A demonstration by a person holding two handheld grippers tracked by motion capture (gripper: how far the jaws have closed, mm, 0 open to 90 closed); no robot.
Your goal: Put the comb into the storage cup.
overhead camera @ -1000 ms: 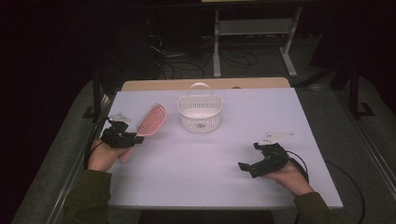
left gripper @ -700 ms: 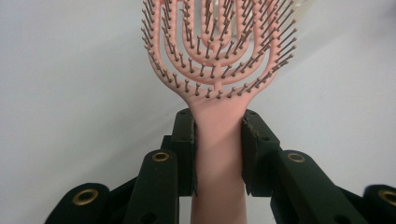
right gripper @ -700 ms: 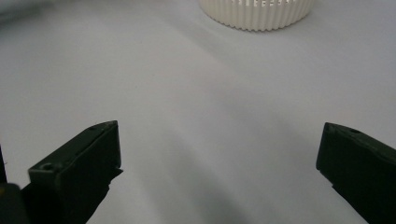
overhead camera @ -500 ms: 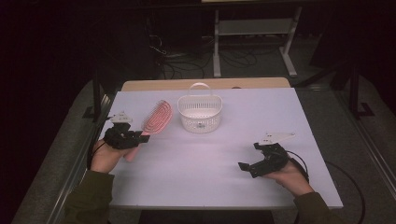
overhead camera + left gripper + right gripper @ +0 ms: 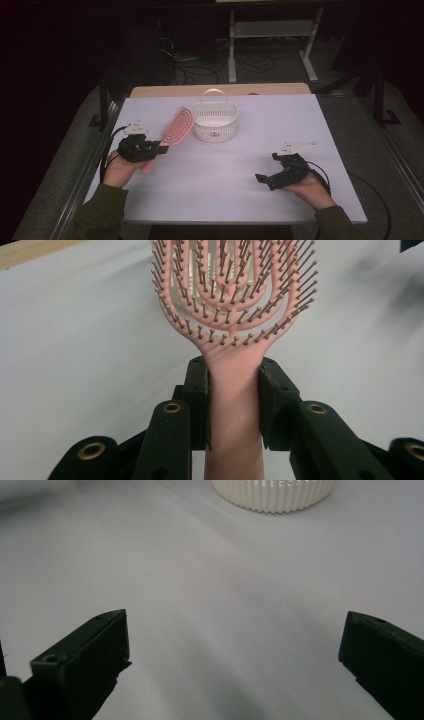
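A pink vented hairbrush (image 5: 177, 125) (image 5: 235, 300) is held by its handle, its bristled head pointing toward the white slotted basket (image 5: 214, 120) (image 5: 272, 494) at the back middle of the table. My left gripper (image 5: 159, 149) (image 5: 234, 390) is shut on the handle just below the head, one pad pressing each side. The brush head hovers close to the basket's left side. At the front right, my right gripper (image 5: 265, 181) (image 5: 235, 645) rests low over the table with its jaws wide apart and nothing between them, aimed toward the basket.
The pale table top (image 5: 240, 165) spans the view, with a wooden strip (image 5: 220, 90) along its far edge. A metal rail (image 5: 90, 165) runs along the left side. Behind the table stands a white rack (image 5: 272, 30) among floor cables.
My left gripper has carried the hairbrush rightward and slightly up, bringing its head nearer the basket. The right gripper has stayed put.
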